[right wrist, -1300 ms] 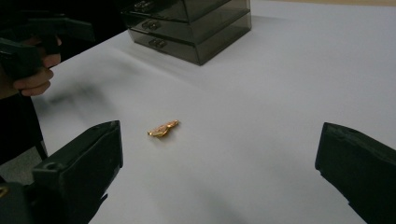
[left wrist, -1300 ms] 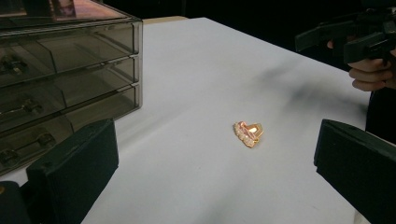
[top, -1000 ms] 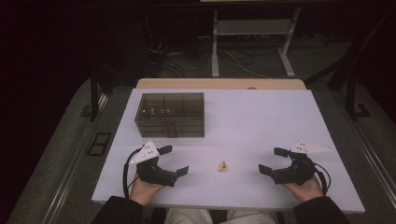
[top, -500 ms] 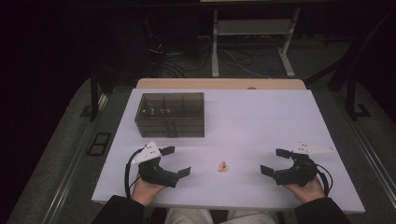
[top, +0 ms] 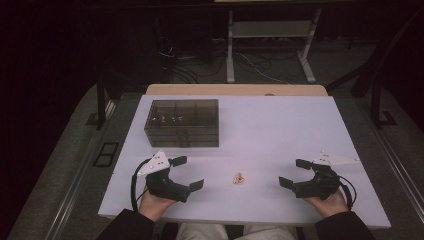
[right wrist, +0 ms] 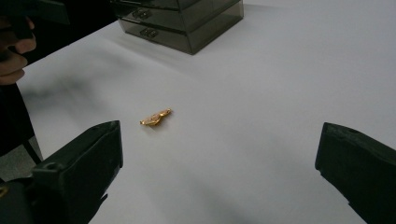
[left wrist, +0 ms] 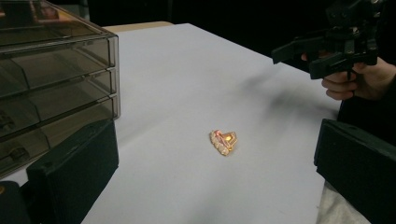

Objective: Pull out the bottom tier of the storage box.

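Both grippers rest at the near edge of the white table (top: 280, 125), jaws spread wide and empty: the left gripper (top: 191, 173) at the near left, the right gripper (top: 291, 173) at the near right. Between them, apart from both, lies a small gold brooch (top: 239, 178), flat on the table. It looks light, stiff and thin, probably slippery metal, so a pinch across its raised edge seems best. A smoked drawer box (top: 182, 122) stands far left.
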Demonstrator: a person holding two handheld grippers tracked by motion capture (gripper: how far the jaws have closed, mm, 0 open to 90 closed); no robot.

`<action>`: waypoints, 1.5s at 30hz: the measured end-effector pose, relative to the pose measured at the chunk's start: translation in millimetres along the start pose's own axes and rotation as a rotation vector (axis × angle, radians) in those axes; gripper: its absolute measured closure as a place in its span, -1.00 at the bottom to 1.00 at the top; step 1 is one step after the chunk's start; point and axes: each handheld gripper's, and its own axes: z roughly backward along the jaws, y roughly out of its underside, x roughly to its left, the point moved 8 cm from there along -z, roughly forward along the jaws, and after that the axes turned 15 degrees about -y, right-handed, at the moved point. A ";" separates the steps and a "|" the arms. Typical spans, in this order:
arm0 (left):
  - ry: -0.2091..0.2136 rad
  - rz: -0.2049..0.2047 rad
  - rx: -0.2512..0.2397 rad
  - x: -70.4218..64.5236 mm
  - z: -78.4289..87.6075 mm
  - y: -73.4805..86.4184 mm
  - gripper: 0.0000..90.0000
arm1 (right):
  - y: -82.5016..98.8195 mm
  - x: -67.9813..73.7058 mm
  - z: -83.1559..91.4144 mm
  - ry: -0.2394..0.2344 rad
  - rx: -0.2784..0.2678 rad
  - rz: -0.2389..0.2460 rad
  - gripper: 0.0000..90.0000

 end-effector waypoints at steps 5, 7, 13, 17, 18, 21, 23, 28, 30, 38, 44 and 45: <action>-0.001 0.005 0.013 3.0 1.1 -3.9 -1.00 | 0.7 -0.7 -0.9 0.001 0.004 0.003 -0.99; -0.001 0.012 0.014 5.9 1.2 -5.0 -1.00 | 1.0 -0.3 -1.1 0.000 0.008 -0.001 -0.99; -0.024 0.031 0.023 19.4 1.5 -6.7 -1.00 | 1.1 -0.9 -1.1 0.001 0.011 -0.002 -0.99; -0.038 0.043 0.025 27.8 3.5 -11.5 -1.00 | 1.2 -0.8 -1.3 0.001 0.013 0.000 -0.99; -0.042 0.041 0.025 30.0 3.8 -12.7 -1.00 | 1.2 -0.8 -1.4 0.001 0.014 0.003 -0.99; -0.049 0.043 0.027 34.7 4.3 -15.0 -1.00 | 1.4 -0.8 -1.4 0.003 0.015 0.004 -0.99; -0.055 0.056 0.026 39.2 4.0 -16.5 -1.00 | 1.8 -1.3 -1.4 0.005 0.019 0.008 -0.99; -0.062 0.069 0.034 45.4 2.8 -16.1 -1.00 | 2.0 -1.3 -1.7 0.005 0.020 0.009 -0.99; -0.068 0.075 0.042 48.6 1.7 -14.6 -1.00 | 2.1 -1.3 -1.6 0.006 0.022 0.010 -0.99; -0.078 0.109 0.067 58.9 -3.1 -8.6 -1.00 | 2.1 -1.7 -1.3 0.009 0.022 0.012 -0.99; -0.076 0.156 0.086 67.3 -6.6 -5.1 -1.00 | 2.5 -1.7 -2.1 0.011 0.028 0.017 -0.99; -0.075 0.167 0.086 68.6 -7.1 -4.9 -1.00 | 2.6 -1.7 -2.1 0.011 0.029 0.017 -0.99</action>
